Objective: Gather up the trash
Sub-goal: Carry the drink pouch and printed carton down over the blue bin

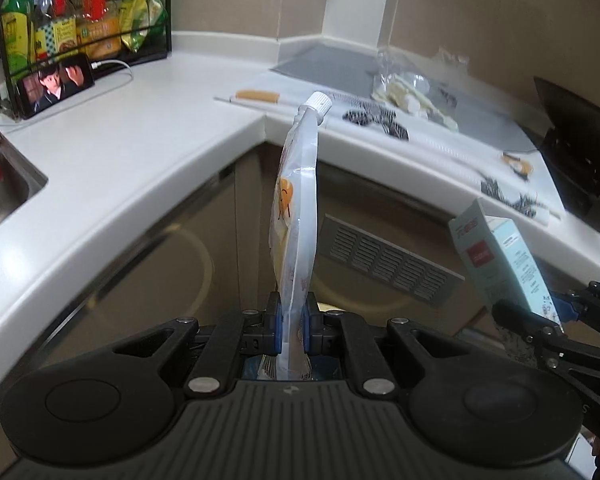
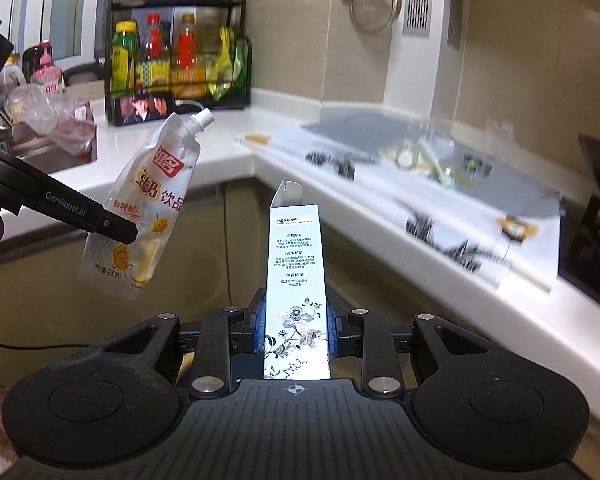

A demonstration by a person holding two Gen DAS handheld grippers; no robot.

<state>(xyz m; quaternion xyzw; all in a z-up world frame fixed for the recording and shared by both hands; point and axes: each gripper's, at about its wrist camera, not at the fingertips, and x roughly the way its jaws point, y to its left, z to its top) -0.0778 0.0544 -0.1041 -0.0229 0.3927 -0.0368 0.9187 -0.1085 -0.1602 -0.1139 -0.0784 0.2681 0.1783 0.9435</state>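
Left wrist view: my left gripper (image 1: pixel 291 330) is clamped on the lower part of a soft translucent drink pouch with a white screw cap (image 1: pixel 296 216), which stands up between the pads, clear of the white L-shaped countertop (image 1: pixel 112 152). My right gripper (image 2: pixel 296 332) is pinching a tall pale-blue cardboard box with a flower print (image 2: pixel 296 280), held off the counter too. I judge the limp pouch may slide out, since the hold is low and narrow. More litter sits near the grey mat (image 1: pixel 332 64): a crumpled clear wrapper (image 1: pixel 404 88). No bin shows. The black bottle rack (image 2: pixel 176 60) stands well apart.
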